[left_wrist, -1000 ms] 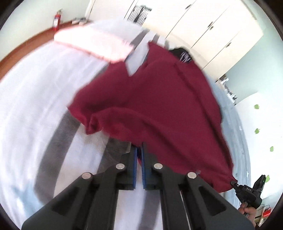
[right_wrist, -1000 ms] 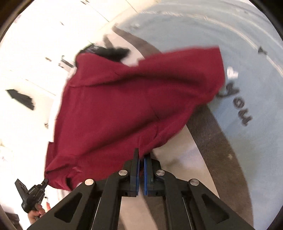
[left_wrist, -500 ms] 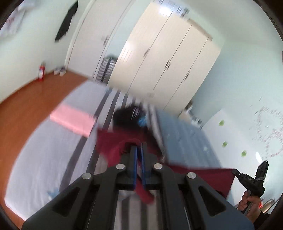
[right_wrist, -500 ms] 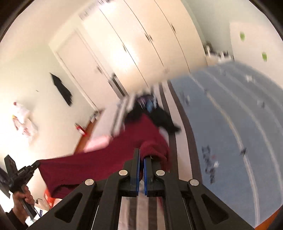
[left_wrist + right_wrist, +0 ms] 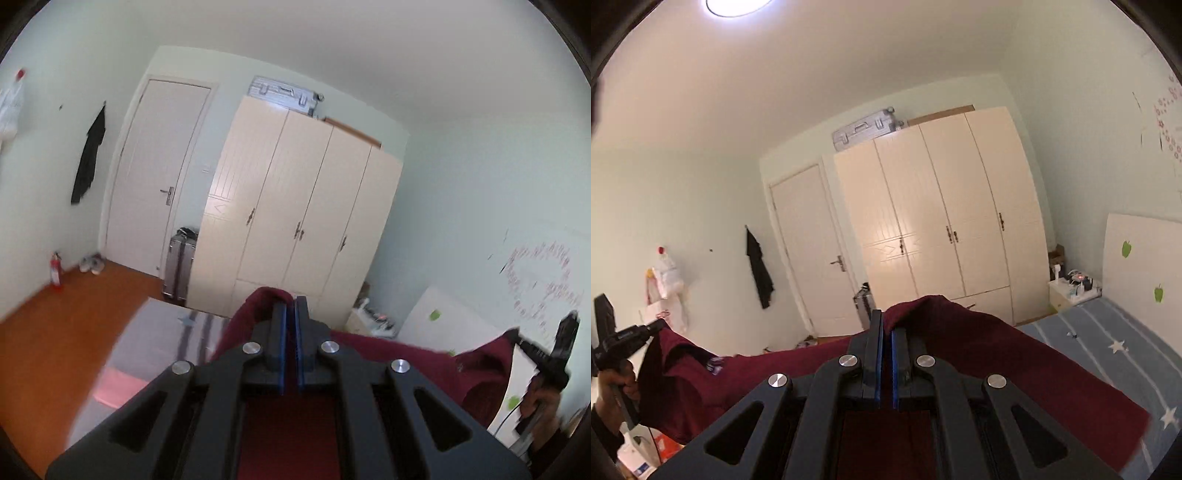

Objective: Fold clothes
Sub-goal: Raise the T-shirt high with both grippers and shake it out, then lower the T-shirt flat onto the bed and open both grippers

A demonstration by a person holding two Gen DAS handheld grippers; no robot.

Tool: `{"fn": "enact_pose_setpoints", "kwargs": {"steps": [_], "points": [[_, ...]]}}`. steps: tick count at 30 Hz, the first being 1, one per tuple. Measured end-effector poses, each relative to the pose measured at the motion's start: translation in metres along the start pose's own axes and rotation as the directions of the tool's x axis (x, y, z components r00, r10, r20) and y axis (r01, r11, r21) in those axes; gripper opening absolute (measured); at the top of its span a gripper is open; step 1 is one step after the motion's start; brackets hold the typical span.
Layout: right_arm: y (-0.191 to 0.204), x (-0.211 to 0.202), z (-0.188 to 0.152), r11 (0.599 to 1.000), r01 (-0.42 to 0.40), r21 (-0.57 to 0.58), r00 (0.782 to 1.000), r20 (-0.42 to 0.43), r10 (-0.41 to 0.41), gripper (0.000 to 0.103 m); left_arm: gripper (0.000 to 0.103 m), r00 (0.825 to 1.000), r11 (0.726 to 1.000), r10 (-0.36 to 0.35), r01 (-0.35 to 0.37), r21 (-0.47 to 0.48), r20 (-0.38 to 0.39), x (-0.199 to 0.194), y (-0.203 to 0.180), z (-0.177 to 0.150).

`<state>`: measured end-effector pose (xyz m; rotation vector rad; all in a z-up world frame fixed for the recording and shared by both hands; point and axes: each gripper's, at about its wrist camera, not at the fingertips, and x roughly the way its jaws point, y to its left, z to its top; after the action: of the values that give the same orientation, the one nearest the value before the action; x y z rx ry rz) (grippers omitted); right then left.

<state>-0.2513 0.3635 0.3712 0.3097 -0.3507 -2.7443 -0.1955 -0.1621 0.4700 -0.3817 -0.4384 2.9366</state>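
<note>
A cream wardrobe (image 5: 295, 221) fills both views; the maroon garment (image 5: 997, 354) hangs stretched between the left gripper (image 5: 290, 314) and right gripper (image 5: 884, 332), each pinching an edge; only the right view shows the ceiling lamp (image 5: 738, 5) and blue bed (image 5: 1108, 339), only the left a fire extinguisher (image 5: 55, 267).

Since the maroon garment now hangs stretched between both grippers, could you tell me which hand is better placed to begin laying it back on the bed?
Probably the right gripper: striped bed lies just beside it. The left gripper, likewise clamped on the maroon garment, sits nearer the floor side.
</note>
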Motion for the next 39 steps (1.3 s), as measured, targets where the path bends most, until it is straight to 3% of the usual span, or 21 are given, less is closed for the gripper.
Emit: {"fn": "enact_pose_setpoints", "kwargs": {"steps": [7, 13, 16, 19, 21, 23, 26, 28, 33, 36, 38, 39], "points": [[-0.042, 0.148, -0.006, 0.996, 0.087, -0.015, 0.986, -0.144, -0.088, 0.003, 0.002, 0.988, 0.991, 0.113, -0.106, 0.08, -0.1, 0.134, 0.037, 0.002], [-0.079, 0.264, 0.006, 0.984, 0.177, 0.026, 0.971, -0.168, -0.17, 0.003, 0.003, 0.974, 0.979, 0.197, -0.189, 0.077, -0.115, 0.247, 0.049, 0.028], [-0.079, 0.28, 0.057, 0.981, 0.192, 0.024, 0.977, -0.095, -0.189, 0.003, 0.002, 0.98, 0.978, 0.194, -0.19, 0.081, -0.044, 0.257, 0.027, 0.071], [-0.071, 0.266, 0.114, 0.983, 0.184, 0.022, 0.982, 0.032, -0.185, 0.003, 0.002, 0.986, 0.981, 0.153, -0.159, 0.113, 0.061, 0.24, 0.005, 0.116], [-0.066, 0.252, 0.148, 0.984, 0.176, 0.019, 0.977, 0.115, -0.177, 0.003, 0.002, 0.987, 0.98, 0.117, -0.133, 0.146, 0.112, 0.219, -0.007, 0.13], [-0.056, 0.227, 0.155, 0.984, 0.175, -0.02, 0.97, 0.175, -0.169, 0.003, 0.002, 0.986, 0.98, 0.088, -0.112, 0.167, 0.144, 0.196, -0.011, 0.128], [-0.047, 0.197, 0.126, 0.981, 0.178, -0.082, 0.969, 0.189, -0.16, 0.003, 0.002, 0.988, 0.979, 0.07, -0.095, 0.179, 0.14, 0.164, 0.0, 0.089], [-0.042, 0.179, 0.098, 0.975, 0.185, -0.122, 0.971, 0.178, -0.162, 0.003, 0.002, 0.992, 0.984, 0.07, -0.086, 0.154, 0.104, 0.148, 0.019, 0.044], [-0.061, 0.15, -0.058, 0.966, 0.2, -0.164, 0.978, -0.033, -0.208, 0.003, 0.003, 0.988, 0.989, 0.138, -0.133, 0.063, -0.064, 0.113, 0.068, -0.108], [-0.07, 0.133, -0.166, 0.961, 0.218, -0.172, 0.945, -0.208, -0.251, 0.003, 0.003, 0.957, 0.978, 0.196, -0.207, -0.031, -0.213, 0.094, 0.102, -0.208], [-0.074, 0.121, -0.23, 0.961, 0.236, -0.143, 0.911, -0.312, -0.27, 0.003, 0.002, 0.911, 0.957, 0.257, -0.287, -0.049, -0.321, 0.083, 0.125, -0.281], [-0.077, 0.115, -0.268, 0.961, 0.247, -0.126, 0.882, -0.38, -0.277, 0.003, 0.003, 0.885, 0.944, 0.282, -0.324, -0.056, -0.371, 0.077, 0.135, -0.315]]}}
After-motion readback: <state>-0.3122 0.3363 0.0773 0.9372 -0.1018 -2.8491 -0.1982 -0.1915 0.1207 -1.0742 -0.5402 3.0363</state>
